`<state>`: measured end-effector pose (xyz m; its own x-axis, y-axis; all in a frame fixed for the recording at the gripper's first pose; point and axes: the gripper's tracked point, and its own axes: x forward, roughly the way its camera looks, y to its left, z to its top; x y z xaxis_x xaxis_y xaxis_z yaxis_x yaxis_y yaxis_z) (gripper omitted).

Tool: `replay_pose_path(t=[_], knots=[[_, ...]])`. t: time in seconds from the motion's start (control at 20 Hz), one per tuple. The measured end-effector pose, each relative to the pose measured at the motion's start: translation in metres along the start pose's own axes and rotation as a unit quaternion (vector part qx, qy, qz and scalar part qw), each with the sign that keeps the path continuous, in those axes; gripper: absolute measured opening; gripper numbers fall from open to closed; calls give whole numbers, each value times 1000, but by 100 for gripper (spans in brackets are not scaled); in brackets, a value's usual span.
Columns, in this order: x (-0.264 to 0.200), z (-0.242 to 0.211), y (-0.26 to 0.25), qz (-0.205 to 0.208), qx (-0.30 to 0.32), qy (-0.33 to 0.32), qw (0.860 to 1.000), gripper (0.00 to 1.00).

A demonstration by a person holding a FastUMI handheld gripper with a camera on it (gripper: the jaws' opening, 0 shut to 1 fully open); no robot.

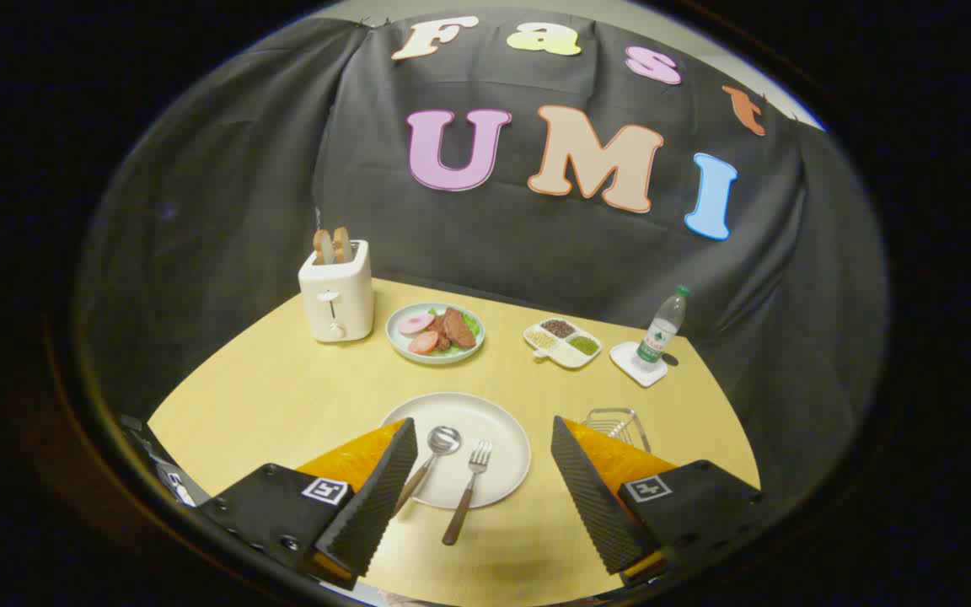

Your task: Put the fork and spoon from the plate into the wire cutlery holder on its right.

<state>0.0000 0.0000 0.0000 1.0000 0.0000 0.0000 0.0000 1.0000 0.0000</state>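
— What's the situation at the table?

— The gripper hangs above the near edge of the wooden table, fingers spread wide apart and holding nothing. Between them sits the plate, with the spoon and the fork lying side by side on it, heads toward twelve o'clock, handles trailing toward six and overhanging the plate's near rim.

— And the holder?

— The wire cutlery holder stands just beside the plate at about three o'clock, partly hidden behind the right finger. It looks empty from here, though I can't see all of it.

— So nothing has gone in yet?

— By my reading, no. Both pieces are on the plate, so this is the opening step: lining up for the first pick.

— What does the next move call for?

— I'd say a descent onto one handle. The fork's handle sits nearly midway between the fingers, the spoon's close against the left one. Either way the fingers must come down astride the handle and close across it, then carry it toward three o'clock and drop it into the wire frame.

— Anything else on the table?

— Farther off, at eleven o'clock a toaster; at twelve a plate of sliced meat; toward one o'clock a divided dish and a water bottle. All well apart from the work.
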Motion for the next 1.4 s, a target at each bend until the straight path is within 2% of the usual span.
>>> replay_pose_path(t=[0.55,0.95,1.15,1.4], knots=[[9,-23,7,-20,-7,56,998,100],[13,-35,15,-21,16,107,994,100],[13,-47,14,-35,28,167,985,100],[11,-63,13,-53,57,263,962,100]])
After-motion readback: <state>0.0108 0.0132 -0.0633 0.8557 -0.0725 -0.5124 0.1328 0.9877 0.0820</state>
